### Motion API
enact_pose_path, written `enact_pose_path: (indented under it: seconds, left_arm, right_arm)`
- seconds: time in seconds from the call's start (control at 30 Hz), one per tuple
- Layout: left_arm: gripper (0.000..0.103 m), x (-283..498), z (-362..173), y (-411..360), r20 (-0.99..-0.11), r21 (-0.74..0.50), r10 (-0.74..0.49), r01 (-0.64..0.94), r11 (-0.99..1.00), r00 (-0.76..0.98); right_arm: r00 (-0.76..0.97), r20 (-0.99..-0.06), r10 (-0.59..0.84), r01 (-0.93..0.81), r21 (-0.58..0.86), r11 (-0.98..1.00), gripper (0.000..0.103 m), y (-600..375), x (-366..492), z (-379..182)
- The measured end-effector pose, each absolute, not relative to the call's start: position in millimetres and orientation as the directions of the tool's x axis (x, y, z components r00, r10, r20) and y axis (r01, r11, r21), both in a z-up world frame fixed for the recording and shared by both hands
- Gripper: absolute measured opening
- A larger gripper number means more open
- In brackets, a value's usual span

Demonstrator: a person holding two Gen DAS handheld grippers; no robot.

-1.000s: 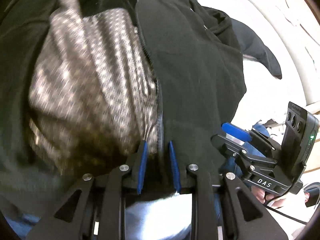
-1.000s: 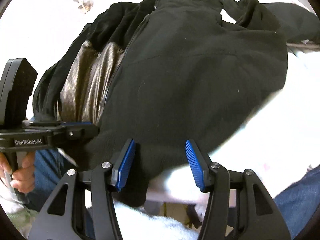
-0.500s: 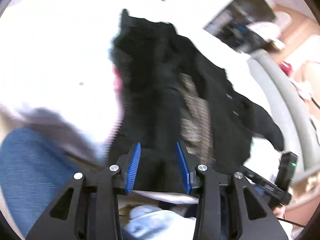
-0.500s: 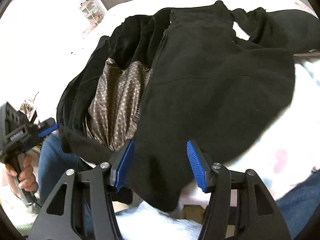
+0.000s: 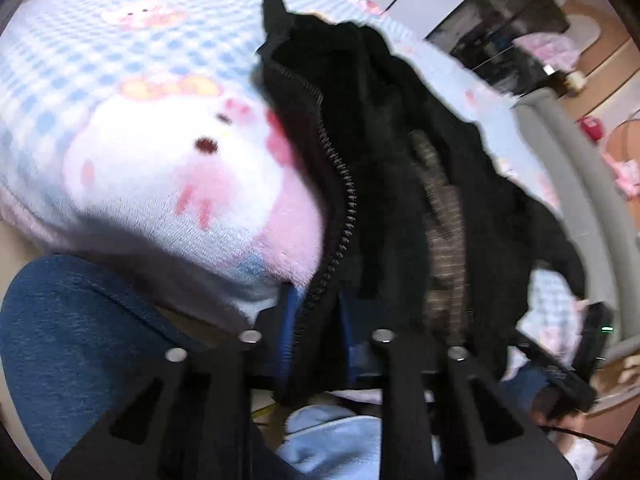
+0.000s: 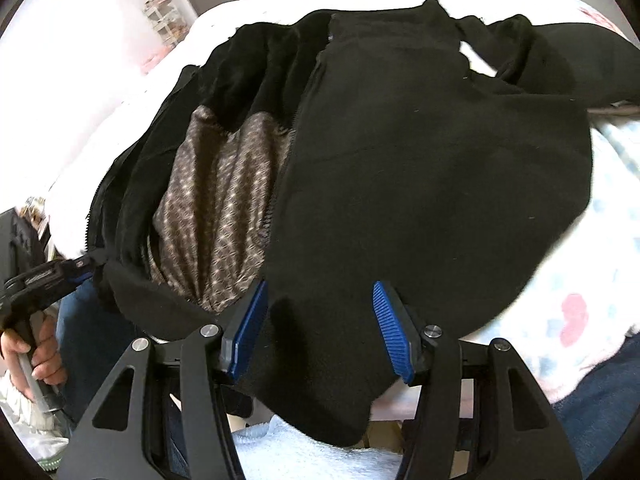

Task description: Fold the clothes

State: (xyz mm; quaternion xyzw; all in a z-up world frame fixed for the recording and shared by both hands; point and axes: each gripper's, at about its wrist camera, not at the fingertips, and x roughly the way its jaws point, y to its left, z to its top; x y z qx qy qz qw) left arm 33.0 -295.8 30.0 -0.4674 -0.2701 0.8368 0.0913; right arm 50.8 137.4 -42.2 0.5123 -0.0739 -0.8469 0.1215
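jacket (image 6: 420, 168) lies open, long axis toward 12 o'clock; left gripper (image 5: 316, 336) clenches its zipper edge, right gripper (image 6: 316, 328) gapes astride the hem.

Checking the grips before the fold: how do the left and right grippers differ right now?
The left gripper has its fingers close together, pinching the jacket's zipper edge; the right gripper has its fingers wide apart, with the hem only lying between them. The left sits at the open front panel, the right at the closed panel. Both are at the jacket's near bottom edge and have blue finger pads.
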Motion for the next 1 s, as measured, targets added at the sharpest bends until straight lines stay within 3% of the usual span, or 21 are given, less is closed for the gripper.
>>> enact_pose_path:
  seconds: [0.17,0.37,0.47,0.5,0.53,0.57,0.63,0.7,0.73,0.77,1.0]
  left_arm:
    - [0.012,32,40,-291,-0.683,-0.583,0.491,-0.002,-0.812,-0.541]
    - [0.013,7,9,-290,-0.731,-0.597,0.497,0.086,-0.798,-0.467]
    - [0.013,4,16,-278,-0.742,-0.552,0.472,0.034,-0.833,-0.476]
    - [0.016,2,17,-274,-0.764,-0.516,0.445,0.028,-0.856,-0.468]
    - [0.028,0,13,-270,-0.791,-0.484,0.418,0.038,-0.874,-0.448]
    - [0.032,-2,6,-269,-0.807,-0.472,0.405,0.058,-0.879,-0.429]
    - [0.032,-3,0,-271,-0.819,-0.473,0.398,0.092,-0.876,-0.413]
    - [0.028,-1,3,-269,-0.816,-0.469,0.389,0.095,-0.878,-0.428]
    - [0.014,1,4,-269,-0.814,-0.468,0.385,0.097,-0.879,-0.435]
    - [0.011,1,9,-267,-0.81,-0.467,0.383,0.093,-0.88,-0.444]
    - [0.009,-24,99,-178,-0.729,-0.443,0.495,-0.226,-0.868,-0.472]
  right_arm:
    - [-0.432,-0.857,-0.28,0.108,0.259,-0.96,0.056,139,46,-48]
    - [-0.428,-0.856,-0.289,0.108,0.269,-0.957,0.056,137,42,-52]
    - [-0.442,-0.85,-0.286,0.087,0.276,-0.957,0.056,145,42,-48]
    - [-0.448,-0.849,-0.281,0.075,0.277,-0.958,0.056,149,42,-47]
    - [-0.45,-0.849,-0.276,0.062,0.278,-0.959,0.056,151,40,-47]
    - [-0.447,-0.852,-0.272,0.052,0.28,-0.959,0.056,153,39,-48]
    - [-0.439,-0.856,-0.274,0.043,0.285,-0.958,0.056,155,37,-51]
    - [-0.428,-0.858,-0.283,0.056,0.287,-0.956,0.056,154,36,-55]
    - [-0.423,-0.862,-0.28,0.065,0.279,-0.958,0.057,152,37,-57]
    - [-0.419,-0.865,-0.275,0.071,0.27,-0.96,0.057,151,37,-59]
    - [-0.446,-0.844,-0.299,0.048,0.311,-0.949,0.057,160,36,-49]
